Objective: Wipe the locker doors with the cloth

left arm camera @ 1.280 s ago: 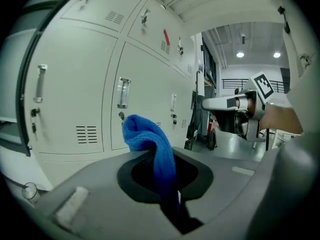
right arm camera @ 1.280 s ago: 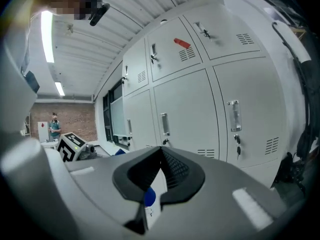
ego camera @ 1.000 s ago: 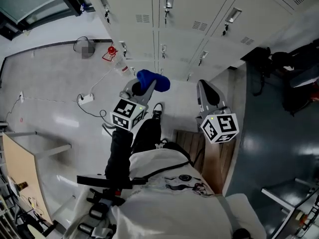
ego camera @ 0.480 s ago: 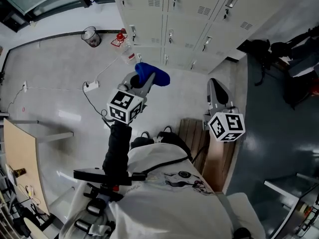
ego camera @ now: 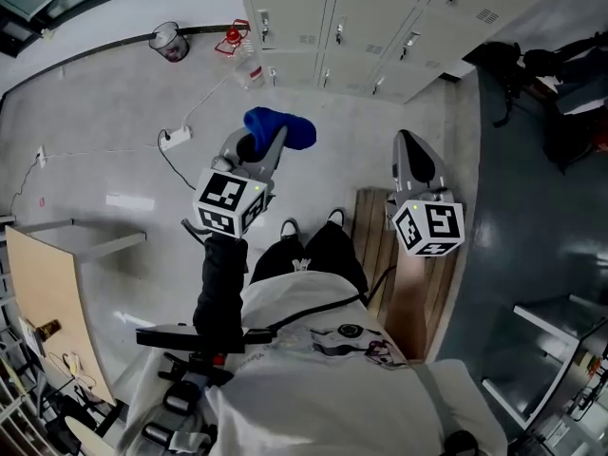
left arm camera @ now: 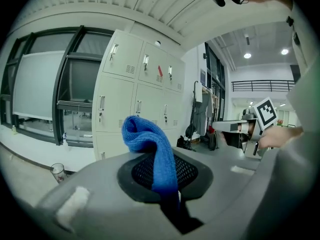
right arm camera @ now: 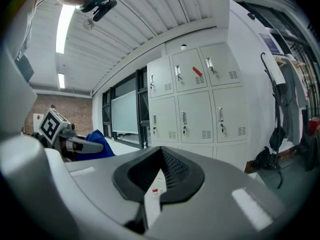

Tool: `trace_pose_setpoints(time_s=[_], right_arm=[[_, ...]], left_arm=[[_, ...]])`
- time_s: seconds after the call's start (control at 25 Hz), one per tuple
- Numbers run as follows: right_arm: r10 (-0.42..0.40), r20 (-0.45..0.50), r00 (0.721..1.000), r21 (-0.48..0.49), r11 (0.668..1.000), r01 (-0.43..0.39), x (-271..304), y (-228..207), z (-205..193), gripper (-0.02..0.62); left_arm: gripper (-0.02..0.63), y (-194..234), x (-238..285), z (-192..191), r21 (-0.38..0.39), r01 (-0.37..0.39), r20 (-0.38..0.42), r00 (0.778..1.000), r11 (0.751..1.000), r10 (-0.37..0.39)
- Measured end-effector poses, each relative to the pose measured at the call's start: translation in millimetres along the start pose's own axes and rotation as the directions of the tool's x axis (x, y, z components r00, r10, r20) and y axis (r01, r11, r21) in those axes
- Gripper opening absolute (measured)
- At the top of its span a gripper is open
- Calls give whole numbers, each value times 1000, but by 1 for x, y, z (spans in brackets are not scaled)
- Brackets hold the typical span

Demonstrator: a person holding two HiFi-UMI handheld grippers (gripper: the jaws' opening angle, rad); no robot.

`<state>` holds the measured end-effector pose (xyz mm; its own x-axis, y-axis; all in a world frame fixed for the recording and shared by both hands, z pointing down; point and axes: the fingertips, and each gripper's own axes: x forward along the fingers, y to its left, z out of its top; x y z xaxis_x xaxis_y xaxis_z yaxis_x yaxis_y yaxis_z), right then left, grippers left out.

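Observation:
A row of pale locker doors (ego camera: 366, 17) runs along the top of the head view, some way beyond both grippers. My left gripper (ego camera: 261, 145) is shut on a blue cloth (ego camera: 281, 129), which bunches up above its tips. The left gripper view shows the cloth (left arm camera: 150, 144) folded over the jaws with the lockers (left arm camera: 137, 104) behind it, not touching. My right gripper (ego camera: 410, 155) is held level beside it, shut, with nothing in it. From the right gripper view the lockers (right arm camera: 200, 104) stand ahead and the cloth (right arm camera: 97, 143) is at the left.
A clear cup (ego camera: 171, 41), a red item (ego camera: 235, 36) and a bottle (ego camera: 249, 69) lie on the floor by the lockers' left end. A power strip (ego camera: 176, 138) with a cable lies to the left. A wooden bench (ego camera: 380, 245) is under the right gripper. Black bags (ego camera: 518, 65) sit at the right.
The lockers have slid toward the top of the head view and look farther off. The left gripper with the cloth has drifted slightly left; the right gripper has kept its pose.

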<state>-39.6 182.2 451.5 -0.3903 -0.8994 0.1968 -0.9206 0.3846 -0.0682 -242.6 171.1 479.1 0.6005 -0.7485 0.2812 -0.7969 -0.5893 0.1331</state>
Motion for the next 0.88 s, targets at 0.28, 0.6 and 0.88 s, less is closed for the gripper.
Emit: trace_pose_setpoints(time_s=[0.28, 0.6, 0.88], right_arm=[[15, 44, 999, -7, 1000, -14, -2, 11, 14, 2], [23, 92, 996, -34, 999, -20, -6, -2, 40, 2], [46, 111, 993, -50, 998, -41, -8, -12, 52, 2]], left_arm=[[31, 4, -12, 10, 4, -4, 33, 999, 1000, 3], [31, -7, -8, 46, 13, 10, 105, 994, 1000, -12], [31, -22, 3, 67, 47, 25, 136, 990, 999, -31]])
